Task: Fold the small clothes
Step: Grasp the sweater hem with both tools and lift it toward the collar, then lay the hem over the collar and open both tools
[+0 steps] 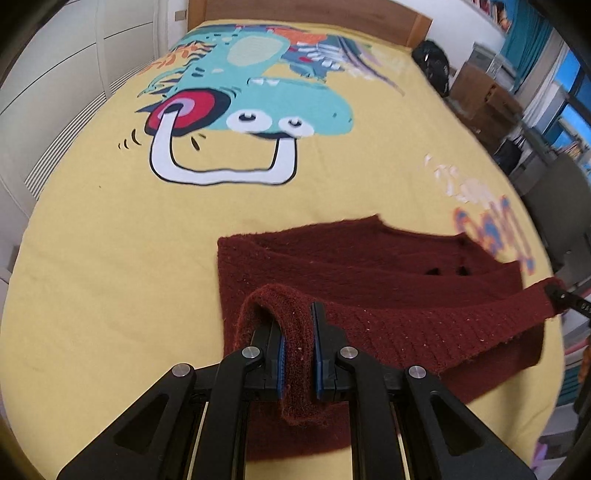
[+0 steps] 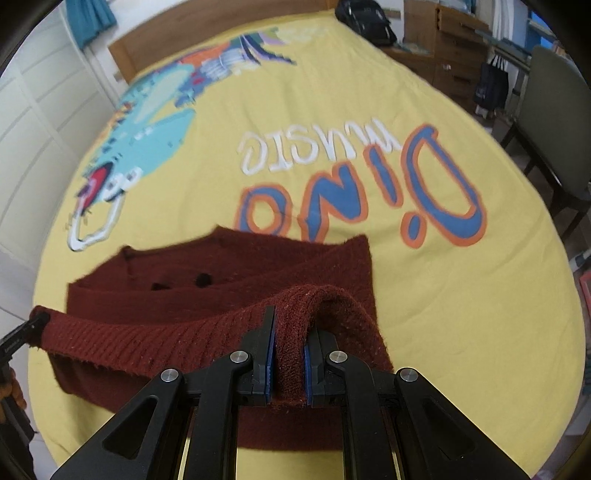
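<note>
Both claws [image 1: 298, 347] [image 2: 290, 354] clamped on maroon knit [image 1: 369, 280].

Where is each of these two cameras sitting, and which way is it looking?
Left wrist: on the left gripper, looking down along its fingers at the dark red knitted garment on the yellow bedspread; the right gripper's tip shows.
Right wrist: on the right gripper, same downward look; the left gripper's tip shows.
Shared: garment, bedspread, headboard.
</note>
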`<move>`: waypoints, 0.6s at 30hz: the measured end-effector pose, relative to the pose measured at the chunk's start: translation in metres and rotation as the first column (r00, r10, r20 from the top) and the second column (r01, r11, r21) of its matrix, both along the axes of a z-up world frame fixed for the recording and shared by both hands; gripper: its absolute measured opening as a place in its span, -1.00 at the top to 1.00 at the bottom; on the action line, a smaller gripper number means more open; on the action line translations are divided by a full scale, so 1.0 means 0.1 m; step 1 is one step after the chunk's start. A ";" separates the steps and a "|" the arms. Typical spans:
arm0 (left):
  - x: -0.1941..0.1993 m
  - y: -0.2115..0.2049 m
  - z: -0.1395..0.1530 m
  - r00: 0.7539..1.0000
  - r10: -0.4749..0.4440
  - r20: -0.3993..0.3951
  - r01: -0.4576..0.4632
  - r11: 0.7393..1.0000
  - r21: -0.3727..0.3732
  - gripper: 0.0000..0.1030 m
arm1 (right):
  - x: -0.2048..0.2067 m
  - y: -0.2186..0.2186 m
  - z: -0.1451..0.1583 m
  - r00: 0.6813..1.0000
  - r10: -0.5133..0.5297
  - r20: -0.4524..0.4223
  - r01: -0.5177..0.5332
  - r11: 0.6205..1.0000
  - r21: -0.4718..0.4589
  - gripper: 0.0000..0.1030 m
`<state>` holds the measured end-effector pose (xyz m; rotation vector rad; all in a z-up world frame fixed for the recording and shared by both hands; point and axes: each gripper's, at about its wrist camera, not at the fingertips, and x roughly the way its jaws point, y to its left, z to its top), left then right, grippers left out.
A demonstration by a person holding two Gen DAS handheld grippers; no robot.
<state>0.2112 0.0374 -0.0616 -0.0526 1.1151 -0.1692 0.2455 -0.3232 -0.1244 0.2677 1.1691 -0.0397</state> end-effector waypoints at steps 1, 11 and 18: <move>0.03 -0.01 -0.08 1.000 0.004 -0.002 -0.004 1.000 0.018 0.81 | 0.02 0.01 -0.05 1.000 0.001 -0.010 -0.001 1.000 -0.004 0.77; 0.16 -0.04 -0.36 0.994 0.080 -0.072 -0.075 0.995 0.064 0.57 | 0.01 0.10 -0.15 1.000 -0.018 0.015 0.019 0.997 -0.074 -0.49; 0.00 -0.08 0.00 0.998 0.066 0.005 -0.066 0.997 0.030 -0.47 | -0.18 0.27 0.09 0.993 0.033 0.112 -0.023 0.996 -0.090 -0.86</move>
